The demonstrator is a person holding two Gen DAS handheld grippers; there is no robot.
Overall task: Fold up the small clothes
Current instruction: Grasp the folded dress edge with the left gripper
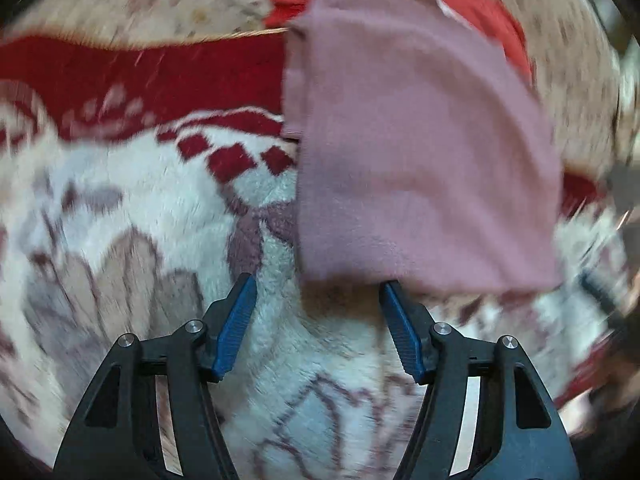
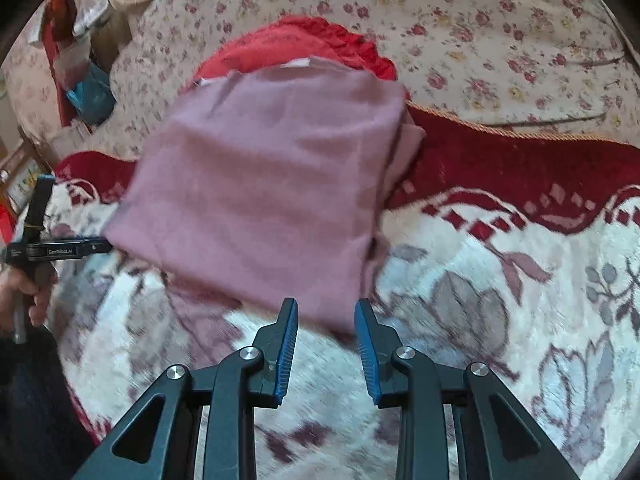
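Observation:
A folded mauve-pink garment (image 1: 420,152) lies flat on a white and red floral blanket (image 1: 120,208); it also shows in the right wrist view (image 2: 264,184). My left gripper (image 1: 318,284) is open and empty, its fingertips just short of the garment's near edge. My right gripper (image 2: 326,306) is open and empty, its fingertips at the garment's near edge. The left gripper (image 2: 60,246) shows in the right wrist view at the far left, beside the garment's left corner, held by a hand.
A red garment (image 2: 304,40) lies behind the pink one, partly under it. A floral cream bedsheet (image 2: 500,40) covers the far side. Cluttered shelves and bags (image 2: 84,76) stand at the far left. The blanket (image 2: 500,300) spreads to the right.

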